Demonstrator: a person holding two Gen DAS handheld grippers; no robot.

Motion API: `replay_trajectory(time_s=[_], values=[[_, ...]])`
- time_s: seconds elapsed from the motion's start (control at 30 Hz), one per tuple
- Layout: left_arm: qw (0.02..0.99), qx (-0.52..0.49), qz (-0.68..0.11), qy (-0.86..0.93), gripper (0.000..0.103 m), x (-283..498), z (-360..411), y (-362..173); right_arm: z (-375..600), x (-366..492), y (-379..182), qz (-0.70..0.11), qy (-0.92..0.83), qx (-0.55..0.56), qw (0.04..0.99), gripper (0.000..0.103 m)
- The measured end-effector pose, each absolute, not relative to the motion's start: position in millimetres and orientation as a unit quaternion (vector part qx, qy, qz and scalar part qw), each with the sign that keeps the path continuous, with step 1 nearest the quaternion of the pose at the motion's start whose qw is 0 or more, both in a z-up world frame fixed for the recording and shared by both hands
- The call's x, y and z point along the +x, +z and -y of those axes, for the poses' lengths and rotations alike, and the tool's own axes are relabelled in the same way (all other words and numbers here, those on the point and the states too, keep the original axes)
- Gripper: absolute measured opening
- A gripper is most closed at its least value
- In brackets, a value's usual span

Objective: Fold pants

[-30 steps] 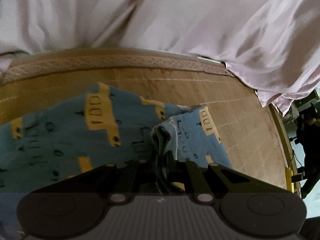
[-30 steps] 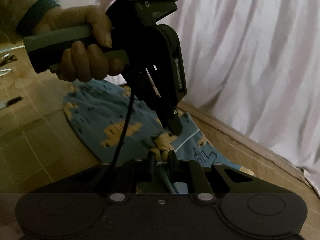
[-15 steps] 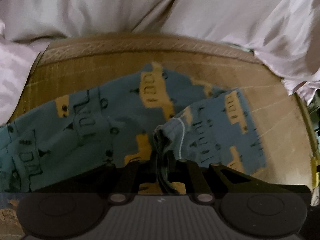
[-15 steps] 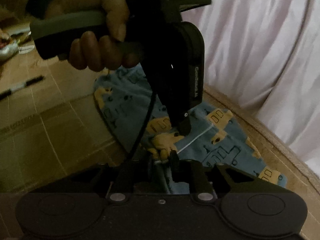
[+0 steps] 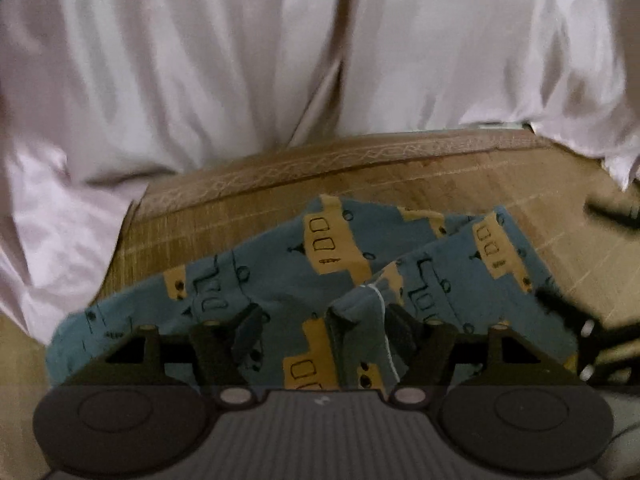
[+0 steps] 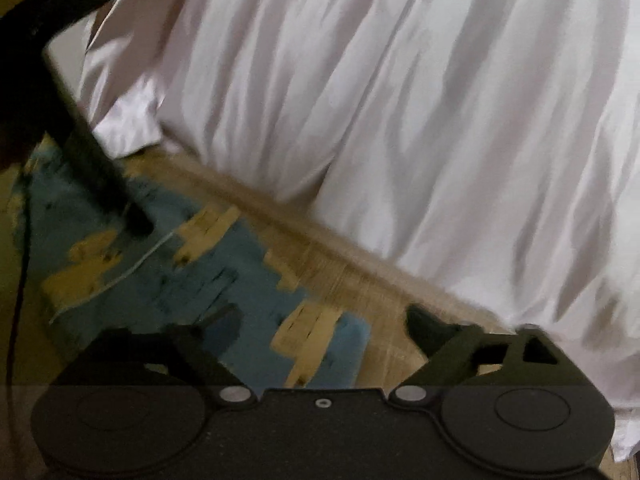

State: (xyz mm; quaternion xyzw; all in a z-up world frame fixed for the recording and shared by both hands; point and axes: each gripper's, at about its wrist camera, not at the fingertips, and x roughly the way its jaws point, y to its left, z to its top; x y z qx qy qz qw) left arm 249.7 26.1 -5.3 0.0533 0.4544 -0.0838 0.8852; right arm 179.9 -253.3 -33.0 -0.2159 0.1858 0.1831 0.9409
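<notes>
Both grippers released, blue cotton pants w/ yellow bus print.
L gripper & R gripper: jaws spread; 1 pair, bunched, on woven mat.

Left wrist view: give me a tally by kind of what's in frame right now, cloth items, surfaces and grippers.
Blue pants with yellow vehicle print: 1
White draped cloth behind: 1
Woven mat surface: 1
Grippers: 2, the left gripper with jaws open, and the right gripper at the right edge, blurred
Total: 5
</notes>
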Motion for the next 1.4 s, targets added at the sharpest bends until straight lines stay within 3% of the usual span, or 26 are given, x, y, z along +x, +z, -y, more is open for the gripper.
replay_trajectory(time_s=[0.13, 0.2, 0.3, 0.43, 0.7, 0.87, 1.0, 1.2, 1.27, 1.33, 1.4], values=[[0.879, 0.137, -0.453, -0.052, 0.076, 253, -12, -21, 239, 212, -56, -0.194, 0.132, -0.262, 0.936, 0.101], [0.874, 0.151, -0.461, -0.036, 0.083, 254, -12, -30, 237, 230, -71, -0.214, 0.100, -0.286, 0.929, 0.100], [0.875, 0.117, -0.470, -0.020, 0.091, 254, -29, -32, 247, 248, -82, -0.243, 0.069, -0.279, 0.926, 0.100], [0.879, 0.043, -0.475, -0.015, 0.091, 253, -48, -22, 263, 233, -67, -0.220, 0.060, -0.236, 0.945, 0.102], [0.874, 0.052, -0.483, 0.024, 0.095, 253, -43, -29, 229, 175, -69, -0.276, 0.228, -0.239, 0.903, 0.102], [0.900, 0.013, -0.428, 0.080, 0.103, 218, -69, -15, 212, 146, -56, -0.226, 0.217, -0.259, 0.914, 0.102], [0.904, 0.023, -0.389, 0.175, 0.103, 190, -88, -14, 191, 132, -50, -0.184, 0.236, -0.280, 0.912, 0.102], [0.914, -0.092, -0.261, 0.296, 0.102, 128, -125, -11, 163, 127, -55, -0.157, 0.227, -0.324, 0.905, 0.102], [0.910, -0.111, -0.266, 0.299, 0.099, 125, -137, -17, 157, 130, -57, -0.160, 0.210, -0.326, 0.908, 0.102], [0.904, -0.123, -0.289, 0.290, 0.087, 127, -147, -24, 153, 133, -59, -0.164, 0.192, -0.329, 0.910, 0.102], [0.897, -0.148, -0.306, 0.283, 0.083, 129, -157, -31, 149, 137, -62, -0.169, 0.179, -0.330, 0.911, 0.102]])
